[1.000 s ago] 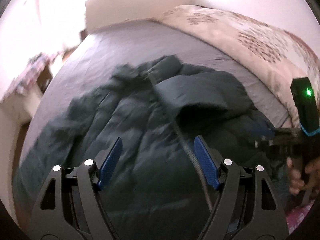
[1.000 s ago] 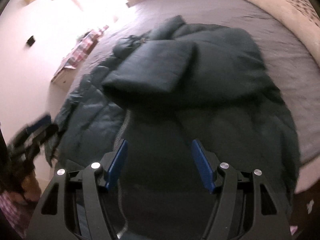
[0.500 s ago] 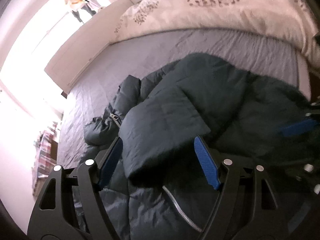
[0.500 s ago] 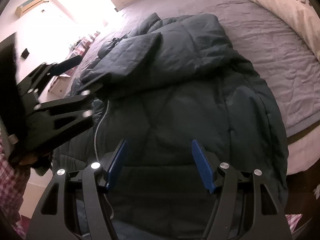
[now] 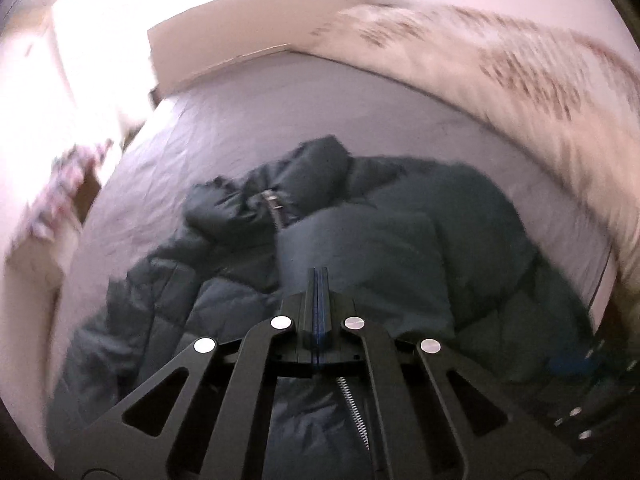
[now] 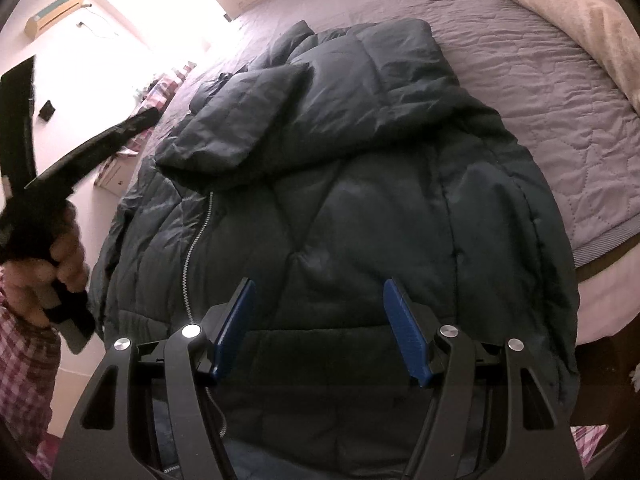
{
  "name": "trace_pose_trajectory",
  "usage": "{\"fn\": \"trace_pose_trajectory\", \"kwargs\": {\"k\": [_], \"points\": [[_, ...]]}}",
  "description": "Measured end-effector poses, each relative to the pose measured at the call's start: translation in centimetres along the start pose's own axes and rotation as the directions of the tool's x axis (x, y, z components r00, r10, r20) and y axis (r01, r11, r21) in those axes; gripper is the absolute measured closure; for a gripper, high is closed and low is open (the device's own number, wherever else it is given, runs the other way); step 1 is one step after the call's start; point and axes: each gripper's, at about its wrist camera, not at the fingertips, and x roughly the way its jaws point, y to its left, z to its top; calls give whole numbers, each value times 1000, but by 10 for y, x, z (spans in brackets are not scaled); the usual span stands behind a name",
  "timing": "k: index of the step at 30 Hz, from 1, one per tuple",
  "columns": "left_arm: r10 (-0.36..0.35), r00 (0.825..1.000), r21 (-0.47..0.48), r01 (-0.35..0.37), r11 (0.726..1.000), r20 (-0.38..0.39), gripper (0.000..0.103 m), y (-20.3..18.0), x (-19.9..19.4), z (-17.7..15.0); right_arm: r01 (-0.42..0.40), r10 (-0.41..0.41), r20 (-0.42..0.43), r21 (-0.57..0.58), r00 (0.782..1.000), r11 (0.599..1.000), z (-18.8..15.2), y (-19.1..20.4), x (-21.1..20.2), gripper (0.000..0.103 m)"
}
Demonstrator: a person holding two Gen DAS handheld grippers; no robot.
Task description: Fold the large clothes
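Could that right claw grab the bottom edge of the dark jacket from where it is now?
Probably yes. The right claw is open just above the jacket near its hem, with nothing between them. The left claw is shut and off to the side.

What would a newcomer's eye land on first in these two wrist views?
The dark quilted jacket, spread across the grey bedspread, fills both views, with one sleeve folded over its chest and the silver zipper running down the front. Next come the grippers: the left gripper has just closed on nothing, while the right gripper hovers open over the hem.
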Motion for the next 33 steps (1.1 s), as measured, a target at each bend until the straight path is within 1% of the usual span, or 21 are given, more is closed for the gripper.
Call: {"fn": "trace_pose_trajectory", "kwargs": {"k": [3, 5, 6, 7, 8, 9, 10, 12, 13, 14, 17, 19, 20, 23, 24, 25, 26, 27, 28, 29, 33], "points": [[-46, 999, -131, 43, 990, -13, 103, 33, -2, -3, 4, -4, -1, -3, 1000, 1000, 0, 1, 1, 37], [-97, 995, -144, 94, 985, -11, 103, 40, -5, -10, 3, -3, -2, 0, 1000, 1000, -1, 0, 1, 37], [-111, 994, -129, 108, 986, -13, 99, 39, -6, -13, 4, -4, -3, 2, 1000, 1000, -1, 0, 2, 37], [-120, 993, -98, 118, 988, -21, 92, 35, -7, -18, 3, -3, -5, 5, 1000, 1000, -1, -1, 3, 37], [-118, 993, -62, 117, 991, -29, 66, 29, -8, -21, 3, -3, -6, 7, 1000, 1000, -1, -2, 3, 37], [-111, 993, -13, 110, 994, -33, 36, 21, -10, -27, 2, -2, -7, 8, 1000, 1000, -1, -2, 4, 37], [-97, 995, 49, 98, 994, -22, 30, 10, -12, -32, 1, -1, -8, 9, 1000, 1000, -2, -2, 4, 37], [-97, 995, 179, 97, 979, -10, 29, -11, -14, -39, -3, 3, -12, 11, 1000, 1000, -2, -3, 6, 37], [-103, 995, 215, 104, 971, -16, 29, -19, -17, -39, -6, 6, -14, 13, 1000, 1000, -2, -3, 6, 37], [-109, 994, 263, 112, 958, -25, 29, -31, -14, -41, -9, 9, -15, 15, 1000, 1000, -2, -4, 7, 37], [-107, 994, 343, 109, 933, -26, 29, -53, -8, -38, -22, 22, -17, 24, 1000, 999, -2, -8, 8, 37], [-89, 996, 409, 93, 908, -30, 29, -68, 1, -37, -30, 31, -17, 29, 999, 999, -2, -9, 8, 37], [-76, 997, 450, 83, 889, -34, 29, -76, 8, -37, -33, 33, -17, 30, 999, 999, -2, -10, 8, 37], [-21, 1000, 517, 30, 855, -23, 29, -91, 22, -36, -44, 44, -17, 39, 999, 998, -3, -13, 8, 37], [-12, 1000, 525, 20, 851, -20, 31, -92, 26, -34, -47, 48, -17, 42, 999, 998, -2, -14, 8, 37], [-7, 1000, 527, 17, 849, -20, 36, -93, 29, -33, -51, 51, -17, 46, 999, 998, -2, -16, 9, 37], [-8, 1000, 523, 22, 852, -30, 58, -94, 33, -30, -52, 53, -18, 48, 998, 997, -2, -16, 9, 37], [-3, 999, 512, 25, 858, -45, 86, -92, 36, -28, -53, 54, -18, 49, 998, 997, -2, -17, 9, 37], [1, 998, 488, 28, 872, -59, 98, -89, 38, -25, -55, 56, -18, 51, 998, 997, -2, -18, 9, 37], [4, 998, 435, 22, 900, -58, 100, -82, 38, -20, -56, 57, -18, 52, 998, 997, -2, -18, 9, 37], [22, 1000, 250, -20, 968, -5, 101, -46, 24, -6, -57, 58, -19, 53, 998, 997, -2, -20, 9, 37]]}}
